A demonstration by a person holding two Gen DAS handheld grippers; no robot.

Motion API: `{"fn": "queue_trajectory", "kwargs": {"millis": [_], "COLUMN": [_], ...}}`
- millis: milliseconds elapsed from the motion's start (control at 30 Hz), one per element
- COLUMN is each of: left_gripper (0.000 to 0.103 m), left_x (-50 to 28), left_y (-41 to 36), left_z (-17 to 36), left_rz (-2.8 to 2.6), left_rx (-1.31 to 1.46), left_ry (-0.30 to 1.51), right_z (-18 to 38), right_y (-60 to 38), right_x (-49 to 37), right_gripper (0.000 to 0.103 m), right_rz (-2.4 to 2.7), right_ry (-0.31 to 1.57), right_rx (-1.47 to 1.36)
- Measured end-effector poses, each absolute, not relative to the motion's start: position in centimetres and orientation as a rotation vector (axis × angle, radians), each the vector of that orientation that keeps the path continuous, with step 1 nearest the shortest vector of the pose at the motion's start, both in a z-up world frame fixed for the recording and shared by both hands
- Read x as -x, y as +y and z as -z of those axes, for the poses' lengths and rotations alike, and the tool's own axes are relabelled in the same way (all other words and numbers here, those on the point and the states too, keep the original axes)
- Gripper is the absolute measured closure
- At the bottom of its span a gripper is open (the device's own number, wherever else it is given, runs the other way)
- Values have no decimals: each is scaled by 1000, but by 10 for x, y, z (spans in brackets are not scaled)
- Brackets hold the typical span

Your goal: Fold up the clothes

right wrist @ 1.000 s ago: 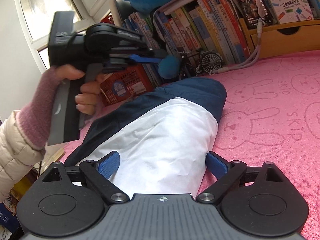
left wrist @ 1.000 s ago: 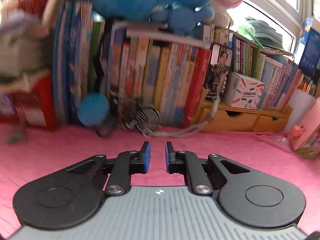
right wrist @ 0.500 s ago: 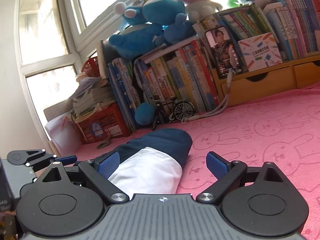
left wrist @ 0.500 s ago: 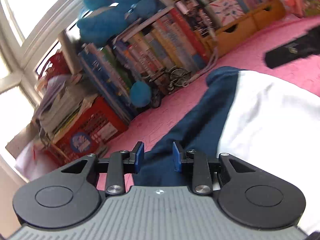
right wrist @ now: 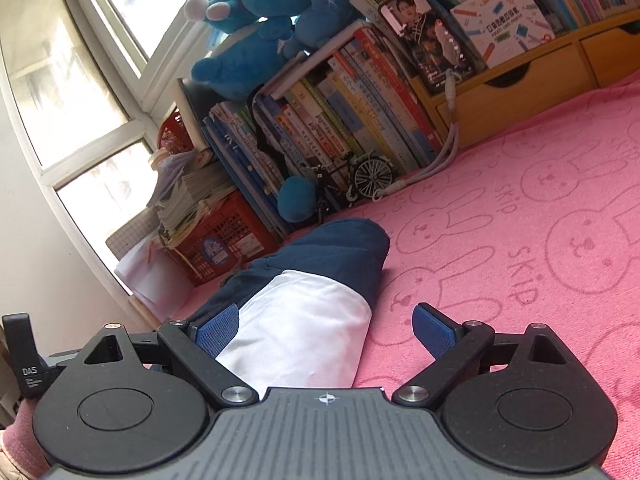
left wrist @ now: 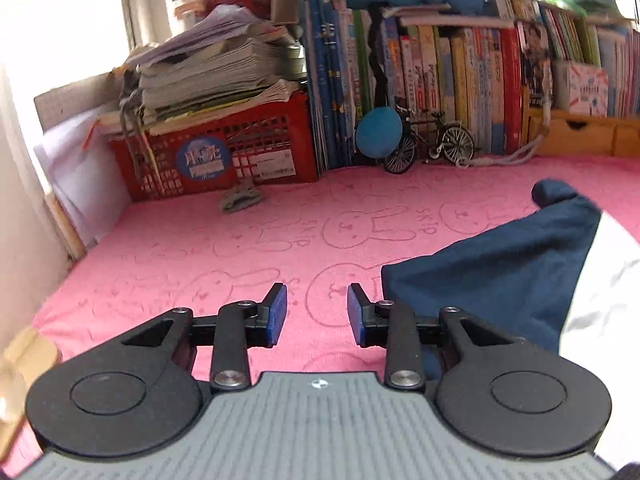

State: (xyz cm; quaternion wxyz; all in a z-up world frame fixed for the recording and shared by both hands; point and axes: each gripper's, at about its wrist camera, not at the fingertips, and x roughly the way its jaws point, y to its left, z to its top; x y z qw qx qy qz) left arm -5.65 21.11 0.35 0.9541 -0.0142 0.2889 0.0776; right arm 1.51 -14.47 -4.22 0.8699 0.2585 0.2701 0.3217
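A navy and white garment (right wrist: 316, 300) lies folded in a long bundle on the pink bunny-print cloth (right wrist: 540, 220). In the left wrist view the garment (left wrist: 500, 276) is at the right. My left gripper (left wrist: 316, 312) is open with a modest gap and empty, low over bare pink cloth (left wrist: 224, 248) just left of the garment's navy edge. My right gripper (right wrist: 326, 326) is wide open and empty, with the garment's white part lying between its jaws. The left gripper's body (right wrist: 28, 364) shows at the right wrist view's left edge.
A row of books (left wrist: 440, 72) lines the back, with blue plush toys (right wrist: 256, 40) on top. A red crate (left wrist: 216, 148) with stacked papers, a small model bicycle (left wrist: 428, 144), a blue ball (left wrist: 378, 132), wooden drawers (right wrist: 520, 80) and a white cable (right wrist: 424, 172) stand there.
My left gripper has swung left and down off the garment onto bare cloth, and its jaws have opened wider. The right wrist view has tilted and come closer to the garment.
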Motion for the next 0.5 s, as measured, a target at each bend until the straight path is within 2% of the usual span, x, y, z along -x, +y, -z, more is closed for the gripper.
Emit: {"fn": "queue_trajectory", "kwargs": {"millis": [67,133,267,500], "left_gripper": [54,45,38,34], "left_x": [75,94,107,90], "left_y": [226,241,254,261], "left_z": [-5,-6,11,41], "left_rz": [-78,6,120,251], "left_rx": [166,301,476,684], "left_ry": [605,621,669,731], "right_z": [45,48,50,49], "right_y": [-146,-146,-141,-127], "right_x": [-20,-24,-27,-31], "right_gripper": [9,9,9,7], "right_rz": [-711,-746,-749,-718], "right_ry": [598,635,680,721], "right_rx": [-577,-604,-599,-537]}}
